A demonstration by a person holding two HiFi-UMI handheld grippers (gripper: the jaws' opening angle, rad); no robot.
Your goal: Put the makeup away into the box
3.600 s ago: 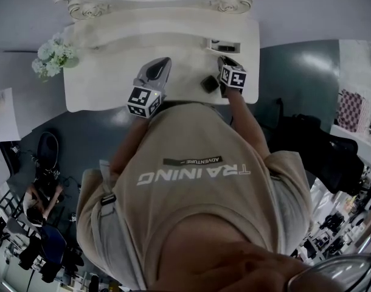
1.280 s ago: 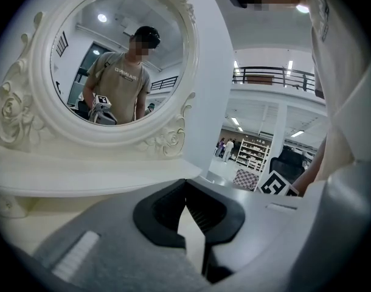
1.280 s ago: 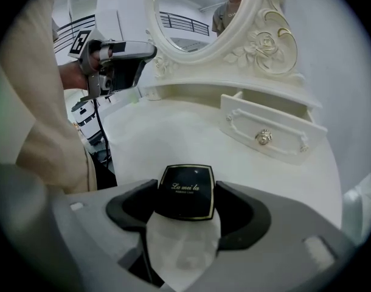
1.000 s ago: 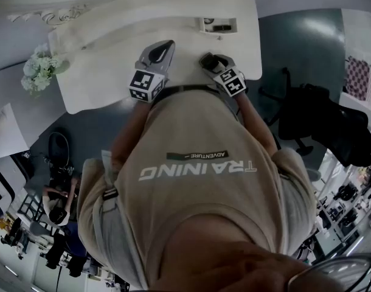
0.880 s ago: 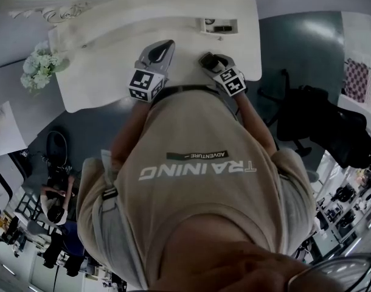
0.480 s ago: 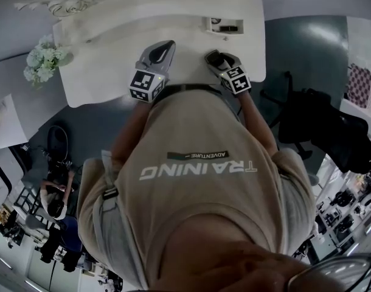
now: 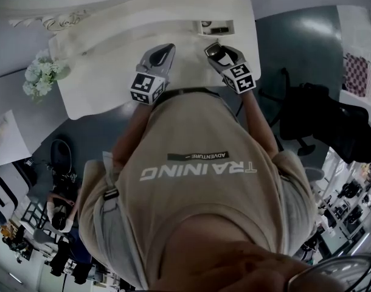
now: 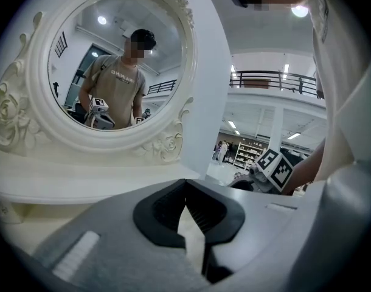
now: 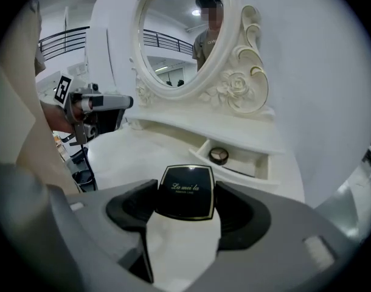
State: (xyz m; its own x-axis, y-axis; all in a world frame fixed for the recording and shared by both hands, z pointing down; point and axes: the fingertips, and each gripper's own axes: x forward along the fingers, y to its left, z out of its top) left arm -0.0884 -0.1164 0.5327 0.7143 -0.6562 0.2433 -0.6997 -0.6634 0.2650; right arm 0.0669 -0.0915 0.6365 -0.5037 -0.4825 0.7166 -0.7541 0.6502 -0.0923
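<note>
My right gripper (image 9: 187, 194) is shut on a black square compact (image 9: 187, 191) with a gold rim and gold lettering, held above the white vanity top (image 9: 143, 157). Ahead of it a small white box, an open drawer (image 9: 249, 163), holds a round compact (image 9: 219, 156). In the head view the right gripper (image 7: 212, 47) sits just short of that drawer (image 7: 217, 27). My left gripper (image 8: 187, 184) is shut with nothing in it and hovers over the vanity, left of the right one (image 7: 165, 47).
An ornate oval mirror (image 8: 109, 66) stands at the back of the vanity. A bunch of white flowers (image 7: 39, 78) sits past the vanity's left end. A dark chair (image 7: 322, 117) stands on the floor to the right. The vanity's front edge is against the person's body.
The black compact lay on the vanity top earlier and is now in my right gripper. Over the last second the right gripper has moved closer to the drawer. The left gripper has stayed put.
</note>
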